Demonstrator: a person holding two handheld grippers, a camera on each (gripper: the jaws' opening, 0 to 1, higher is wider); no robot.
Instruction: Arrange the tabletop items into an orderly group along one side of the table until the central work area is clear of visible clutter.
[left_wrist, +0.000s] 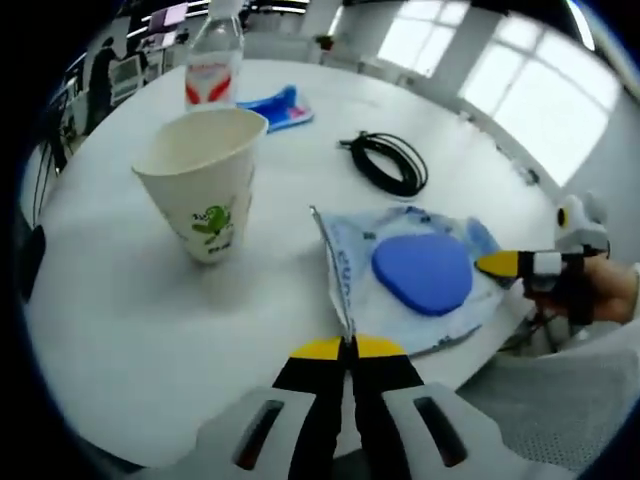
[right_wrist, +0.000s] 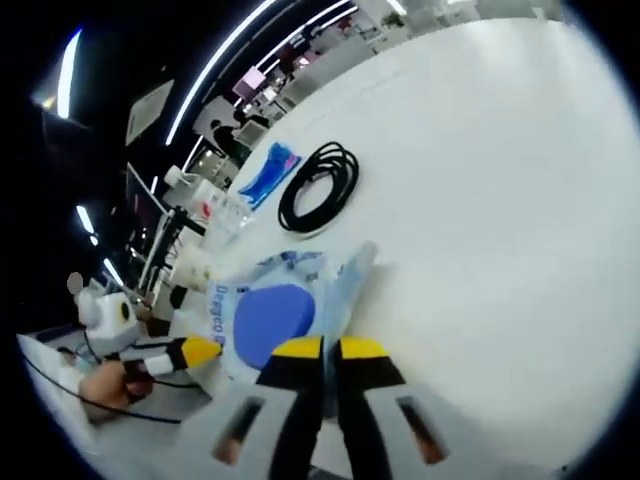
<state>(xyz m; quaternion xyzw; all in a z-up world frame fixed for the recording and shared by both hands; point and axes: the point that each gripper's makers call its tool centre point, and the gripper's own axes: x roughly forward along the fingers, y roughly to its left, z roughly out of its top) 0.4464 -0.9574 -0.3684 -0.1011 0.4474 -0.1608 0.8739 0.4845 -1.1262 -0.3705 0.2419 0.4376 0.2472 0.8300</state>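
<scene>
A clear plastic bag (left_wrist: 420, 290) with a blue oval pad (left_wrist: 423, 272) inside lies at the near edge of the white table (left_wrist: 140, 330). My left gripper (left_wrist: 348, 347) is shut on the bag's left edge. The right gripper (left_wrist: 500, 263) comes in from the right, closed on the bag's far side, with a hand (left_wrist: 612, 288) behind it. In the right gripper view, my right gripper (right_wrist: 328, 348) is shut on a raised corner of the bag (right_wrist: 345, 285), the blue pad (right_wrist: 272, 318) lies just left, and the left gripper (right_wrist: 195, 351) sits at the lower left.
A paper cup (left_wrist: 205, 180) stands upright left of the bag, with a water bottle (left_wrist: 213, 65) and a blue packet (left_wrist: 277, 108) behind it. A coiled black cable (left_wrist: 390, 160) lies farther back, also as the cable (right_wrist: 320, 185). Open table (right_wrist: 500, 200) stretches to the right.
</scene>
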